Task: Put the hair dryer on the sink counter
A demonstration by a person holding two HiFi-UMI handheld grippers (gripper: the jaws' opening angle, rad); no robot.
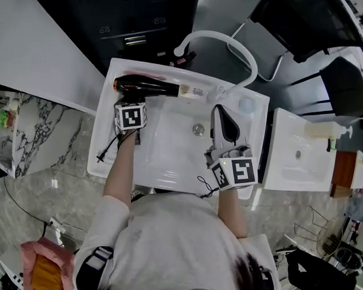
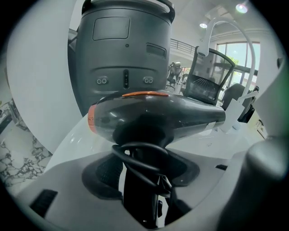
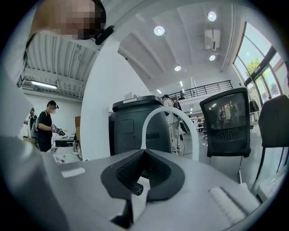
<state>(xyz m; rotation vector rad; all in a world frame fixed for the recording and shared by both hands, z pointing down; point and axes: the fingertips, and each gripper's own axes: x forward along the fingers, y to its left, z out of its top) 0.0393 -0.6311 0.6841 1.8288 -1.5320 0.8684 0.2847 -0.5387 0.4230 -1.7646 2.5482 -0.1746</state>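
On the back ledge of the sink (image 1: 100, 150), left of the faucet (image 1: 228, 41), seat the hair dryer (image 1: 145, 86), lying crosswise there, level and guarded from rolling into the basin (image 1: 169, 153). Open the left gripper (image 2: 140, 176), now pinching handle (image 2: 137, 203) and looped cord (image 2: 135, 155), only once seated; leave the right gripper (image 3: 142, 158), 2 jaws pressed together on nothing, above the basin.

Black hair dryer (image 1: 145, 86) with black cord (image 1: 109, 147) and an orange rear ring. White sink (image 1: 169, 159), white faucet (image 1: 225, 36). Floor (image 1: 32, 135) pale marble with dark veining.
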